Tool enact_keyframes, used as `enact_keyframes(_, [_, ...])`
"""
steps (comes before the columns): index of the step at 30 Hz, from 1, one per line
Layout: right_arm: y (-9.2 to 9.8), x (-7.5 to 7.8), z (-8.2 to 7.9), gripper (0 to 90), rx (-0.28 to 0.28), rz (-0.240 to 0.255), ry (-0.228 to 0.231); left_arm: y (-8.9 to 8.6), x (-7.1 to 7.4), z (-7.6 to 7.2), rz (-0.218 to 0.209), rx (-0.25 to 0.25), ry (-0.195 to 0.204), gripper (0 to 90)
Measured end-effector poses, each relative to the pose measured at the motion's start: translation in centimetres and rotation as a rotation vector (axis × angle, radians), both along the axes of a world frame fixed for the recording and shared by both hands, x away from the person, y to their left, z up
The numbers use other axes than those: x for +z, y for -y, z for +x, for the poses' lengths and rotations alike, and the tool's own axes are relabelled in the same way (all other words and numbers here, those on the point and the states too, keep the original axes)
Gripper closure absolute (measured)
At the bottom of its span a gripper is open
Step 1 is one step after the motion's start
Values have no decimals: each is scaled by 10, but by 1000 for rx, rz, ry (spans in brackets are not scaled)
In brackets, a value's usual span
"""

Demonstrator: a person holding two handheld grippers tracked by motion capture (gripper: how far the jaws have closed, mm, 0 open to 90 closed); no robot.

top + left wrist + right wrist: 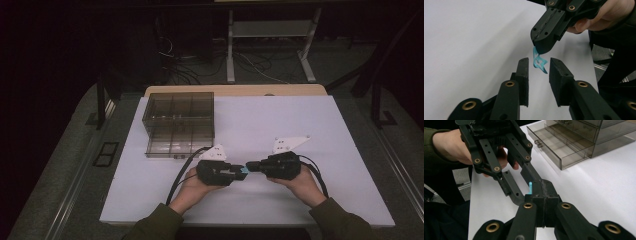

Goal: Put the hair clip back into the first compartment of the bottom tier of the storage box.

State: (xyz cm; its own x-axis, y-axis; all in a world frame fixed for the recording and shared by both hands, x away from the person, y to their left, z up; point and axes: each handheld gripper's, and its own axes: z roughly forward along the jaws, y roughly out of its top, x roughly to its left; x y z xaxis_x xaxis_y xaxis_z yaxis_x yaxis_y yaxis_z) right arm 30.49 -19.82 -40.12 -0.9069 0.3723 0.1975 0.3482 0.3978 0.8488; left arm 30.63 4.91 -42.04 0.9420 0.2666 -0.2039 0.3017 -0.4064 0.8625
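Two grippers meet over the white table.
Right gripper clamps a small blue piece (thin, flat); left gripper has jaws apart on either side, not touching it.

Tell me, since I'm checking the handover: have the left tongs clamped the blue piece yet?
No, the blue piece hangs from the right tongs, between the left tongs' open pads.

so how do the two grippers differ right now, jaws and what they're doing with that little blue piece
The right gripper has its jaws pressed shut on the blue piece, pinching its top edge; the left gripper has its jaws apart, one on each side of the piece, with gaps visible. The right gripper carries the piece; the left gripper does not yet grip it. Both are black, hand-held, and meet tip to tip above the white table.
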Motion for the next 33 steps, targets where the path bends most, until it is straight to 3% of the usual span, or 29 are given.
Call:
enact_keyframes(30, [-3,1,-4,877,27,7,21,-1,0,2,14,4,-15,872])
enact_keyframes(33, [-2,1,-3,828,29,7,21,-4,1,3,16,18,-12,873])
